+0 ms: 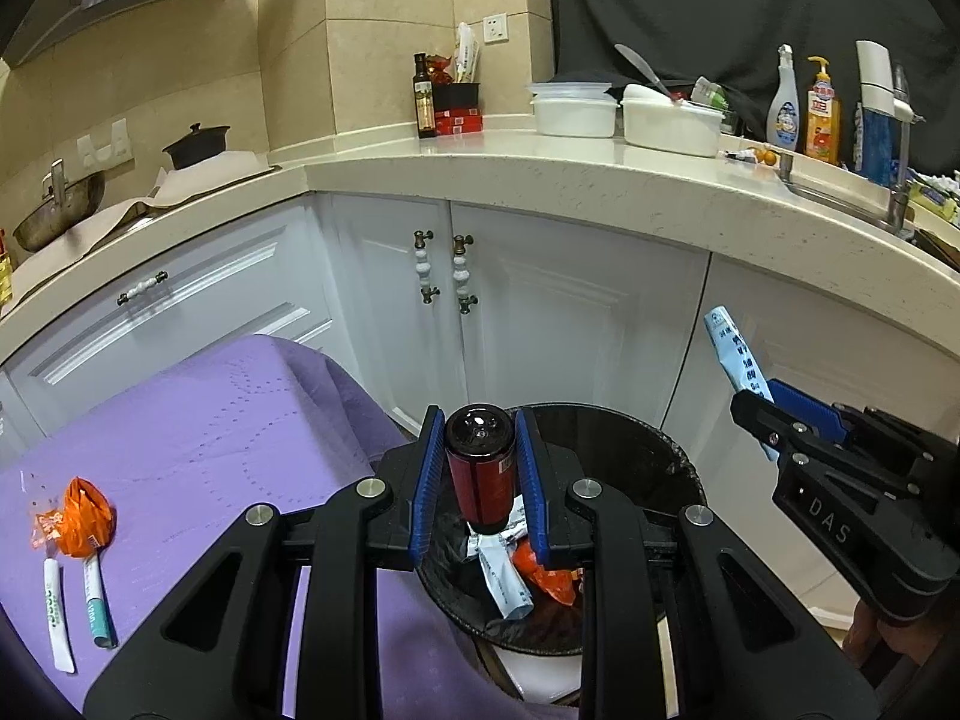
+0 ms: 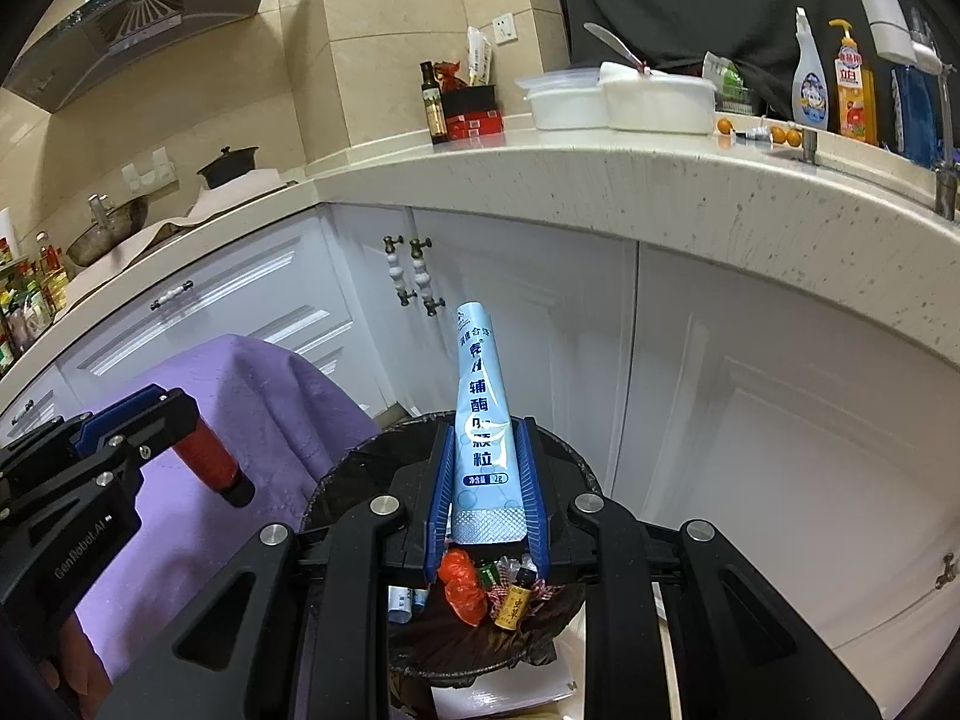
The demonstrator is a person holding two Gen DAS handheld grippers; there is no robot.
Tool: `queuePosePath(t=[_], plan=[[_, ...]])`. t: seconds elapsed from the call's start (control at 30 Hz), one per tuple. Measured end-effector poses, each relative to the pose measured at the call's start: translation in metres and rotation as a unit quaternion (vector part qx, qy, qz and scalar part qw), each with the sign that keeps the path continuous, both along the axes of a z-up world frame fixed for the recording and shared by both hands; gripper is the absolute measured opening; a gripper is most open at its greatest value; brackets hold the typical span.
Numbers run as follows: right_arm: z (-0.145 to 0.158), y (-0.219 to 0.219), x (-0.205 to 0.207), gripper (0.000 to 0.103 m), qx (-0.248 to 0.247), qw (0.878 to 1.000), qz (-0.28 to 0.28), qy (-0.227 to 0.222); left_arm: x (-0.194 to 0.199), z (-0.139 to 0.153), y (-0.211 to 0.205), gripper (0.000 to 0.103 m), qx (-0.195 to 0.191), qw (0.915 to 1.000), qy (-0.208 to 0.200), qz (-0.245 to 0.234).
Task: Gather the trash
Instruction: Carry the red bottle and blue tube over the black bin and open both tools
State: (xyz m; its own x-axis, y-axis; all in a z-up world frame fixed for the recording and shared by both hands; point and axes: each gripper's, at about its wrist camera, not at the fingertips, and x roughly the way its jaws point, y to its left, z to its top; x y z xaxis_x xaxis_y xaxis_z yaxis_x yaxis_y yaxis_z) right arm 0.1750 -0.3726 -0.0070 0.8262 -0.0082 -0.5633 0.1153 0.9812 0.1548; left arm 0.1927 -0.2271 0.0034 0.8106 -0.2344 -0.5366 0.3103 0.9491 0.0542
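the left gripper (image 1: pixel 480 474) has its blue fingers (image 1: pixel 427 480) closed on a small dark red bottle (image 1: pixel 480 468). the bottle stands between the fingers with its black base toward the camera, and it hangs just above the black trash bin (image 1: pixel 660 456). the right gripper (image 2: pixel 485 480) has its fingers (image 2: pixel 441 492) closed on a light blue packet (image 2: pixel 483 414). the packet points up and away from the camera, also above the bin, and its silver sealed end is low between the fingers.

inside the bin lie some trash pieces: a blue and white packet (image 1: pixel 501 582), an orange wrapper (image 2: pixel 462 588) and a small yellow wrapper (image 2: pixel 515 603).

to the left of the bin is a surface with a purple cloth (image 1: pixel 198 420). on this cloth, well apart from the bin, lie a crumpled orange bag (image 1: pixel 81 516), a white tube (image 1: pixel 57 612) and a green and white tube (image 1: pixel 99 606). the two tubes lie just beside each other, and the orange bag touches their upper ends.

behind the bin are white cabinet doors (image 1: pixel 540 312) under a pale stone counter (image 1: pixel 600 180).
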Motion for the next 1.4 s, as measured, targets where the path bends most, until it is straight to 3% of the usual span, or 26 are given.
queuePosePath(t=[0.27,0.33,0.37,0.4,0.57,0.7,1.1,1.4], plan=[[-0.007,0.0,0.011,0.025,0.001,1.0,-0.006,0.004,0.015,-0.003,-0.005,0.024,-0.001,1.0,0.004,0.007],[-0.009,-0.001,0.013,0.034,0.0,1.0,-0.009,0.004,0.018,-0.004,-0.006,0.033,-0.001,0.9999,0.004,0.009],[-0.009,-0.002,0.013,0.04,0.0,1.0,-0.012,0.002,0.018,-0.004,-0.007,0.046,0.0,0.9999,0.003,0.01],[-0.009,-0.001,0.013,0.041,0.0,1.0,-0.012,0.002,0.018,-0.004,-0.006,0.052,0.0,0.9999,0.0,0.011],[-0.006,-0.001,0.01,0.042,-0.001,1.0,-0.014,0.0,0.017,-0.003,-0.005,0.052,0.001,1.0,0.001,0.007],[-0.002,0.001,0.006,0.045,-0.001,1.0,-0.014,-0.004,0.014,0.002,0.001,0.062,-0.004,0.9999,-0.001,0.012],[0.012,0.027,-0.006,0.05,0.002,1.0,0.009,-0.016,-0.009,0.015,0.054,0.064,-0.008,0.9986,-0.003,0.052],[0.017,0.102,-0.005,0.05,0.012,0.996,0.09,-0.014,-0.04,0.016,0.137,0.065,-0.002,0.9923,0.002,0.124]])
